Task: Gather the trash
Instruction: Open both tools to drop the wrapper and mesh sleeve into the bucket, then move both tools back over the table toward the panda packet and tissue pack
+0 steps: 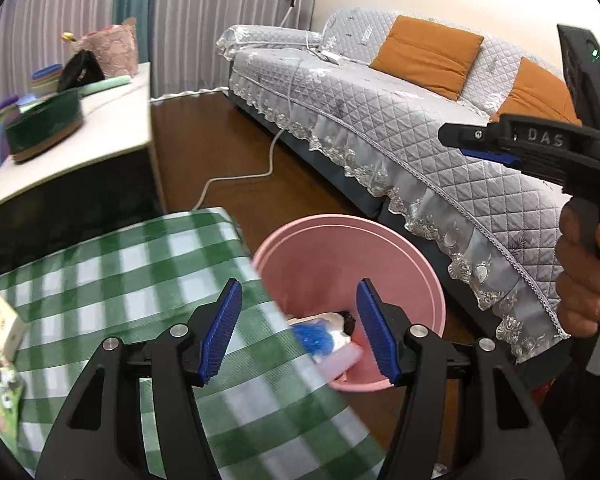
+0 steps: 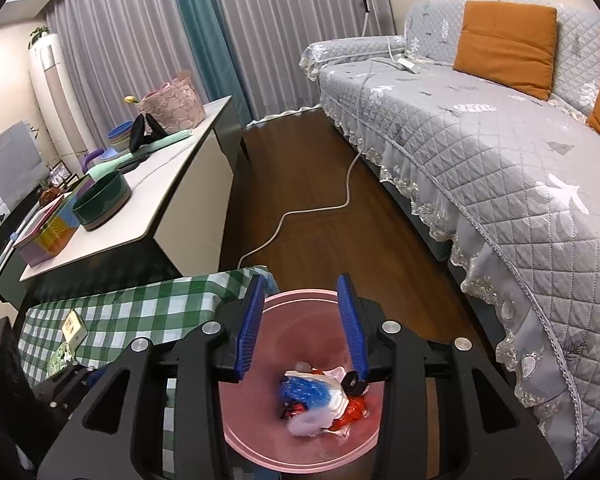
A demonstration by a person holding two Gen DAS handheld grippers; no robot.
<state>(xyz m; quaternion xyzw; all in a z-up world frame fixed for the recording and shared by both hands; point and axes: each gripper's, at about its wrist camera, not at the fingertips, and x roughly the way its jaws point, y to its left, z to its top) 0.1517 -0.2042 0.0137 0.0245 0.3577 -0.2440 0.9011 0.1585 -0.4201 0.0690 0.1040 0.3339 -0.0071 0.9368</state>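
Observation:
A pink bin point(image 1: 400, 260) stands on the floor beside a table with a green checked cloth point(image 1: 140, 272). Trash lies in its bottom: blue, white and red scraps point(image 2: 320, 396) and a small black ring point(image 2: 354, 382). My left gripper point(image 1: 298, 328) is open and empty, over the table's edge and the bin's rim. My right gripper point(image 2: 302, 324) is open and empty, straight above the bin point(image 2: 300, 452); it also shows in the left wrist view point(image 1: 500, 140) at the right. A small white card box point(image 1: 4, 324) and a green wrapper point(image 1: 0, 384) lie on the cloth.
A grey quilted sofa point(image 2: 500, 152) with orange cushions runs along the right. A white cable point(image 2: 320, 208) crosses the wood floor. A white side table point(image 2: 172, 184) holds a green bowl point(image 2: 100, 204), a colourful box and other items. Curtains hang behind.

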